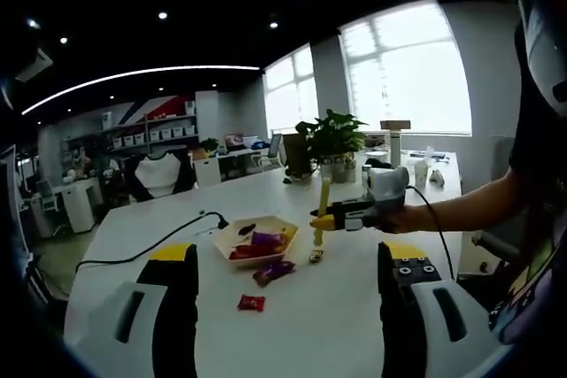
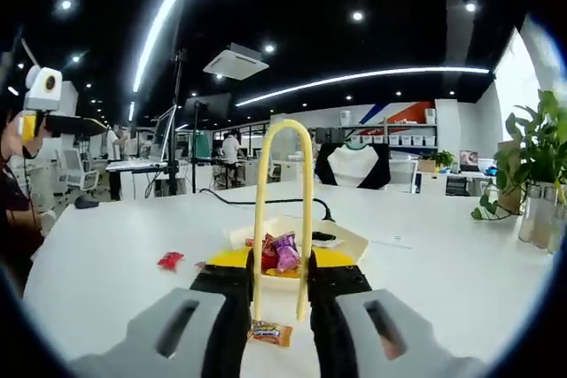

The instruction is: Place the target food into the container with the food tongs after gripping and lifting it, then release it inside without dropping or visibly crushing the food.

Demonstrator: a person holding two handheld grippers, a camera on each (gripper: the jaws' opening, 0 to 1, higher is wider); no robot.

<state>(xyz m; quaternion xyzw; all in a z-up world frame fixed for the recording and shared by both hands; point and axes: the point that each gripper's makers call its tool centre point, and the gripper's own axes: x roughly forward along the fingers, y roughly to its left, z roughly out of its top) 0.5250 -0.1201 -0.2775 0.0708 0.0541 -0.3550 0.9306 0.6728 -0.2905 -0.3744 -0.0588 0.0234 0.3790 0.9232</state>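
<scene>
right gripper (image 2: 280, 303) clamps yellow tongs (image 2: 283, 210); tips apart, empty, over wrapped candy (image 2: 268, 333). lower straddling it, squeeze gently, lift toward tray (image 2: 347, 238) beyond.

In the right gripper view, the pale yellow plastic food tongs (image 2: 282, 219) and black jaws hide part of the shallow cream angular tray (image 2: 341, 238) and its purple and red wrapped sweets (image 2: 279, 252). Wrapper print on the orange sweet (image 2: 270, 333) is too blurred to read.
</scene>
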